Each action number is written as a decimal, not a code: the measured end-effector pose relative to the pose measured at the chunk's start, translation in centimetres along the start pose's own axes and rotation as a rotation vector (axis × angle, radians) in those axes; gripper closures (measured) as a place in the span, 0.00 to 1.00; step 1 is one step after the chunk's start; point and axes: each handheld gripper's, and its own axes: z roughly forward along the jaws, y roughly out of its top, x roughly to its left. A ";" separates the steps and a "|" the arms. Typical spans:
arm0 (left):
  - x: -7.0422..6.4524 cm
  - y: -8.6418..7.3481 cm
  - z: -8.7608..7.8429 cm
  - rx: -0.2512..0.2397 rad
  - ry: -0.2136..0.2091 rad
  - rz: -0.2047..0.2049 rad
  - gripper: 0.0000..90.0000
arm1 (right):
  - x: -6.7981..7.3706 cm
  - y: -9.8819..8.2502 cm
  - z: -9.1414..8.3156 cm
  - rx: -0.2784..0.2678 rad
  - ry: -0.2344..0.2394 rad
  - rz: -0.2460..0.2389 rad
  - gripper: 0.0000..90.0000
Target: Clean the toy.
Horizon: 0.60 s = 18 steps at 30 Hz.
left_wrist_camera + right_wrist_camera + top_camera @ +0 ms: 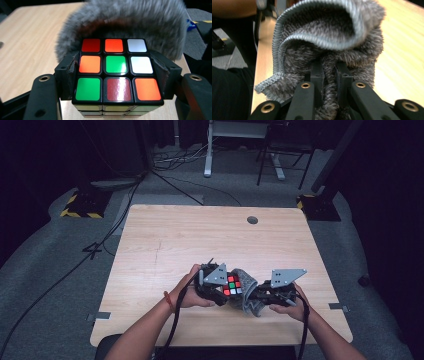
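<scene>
Our left gripper [117, 75] clamps the cube [117, 72] by its two sides; our right gripper [329, 75] pinches a fold of the grey sock [332, 45]. The sock's open mouth lies just beyond the cube, facing it, so the cube should travel straight forward into it.

A light wooden table [165, 245] carries the grey fuzzy sock [248, 295].
</scene>
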 end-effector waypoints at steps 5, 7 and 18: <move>-0.6 0.2 0.4 -0.011 -0.040 0.007 0.38 | -0.3 0.1 -0.3 -0.032 -0.049 0.017 0.89; -0.9 0.4 0.3 -0.022 -0.046 0.021 0.38 | -0.5 0.2 -0.3 -0.027 -0.072 0.031 0.89; -0.8 0.9 -1.1 -0.091 -0.035 0.013 0.38 | -0.5 -0.7 1.1 0.096 -0.062 0.026 0.89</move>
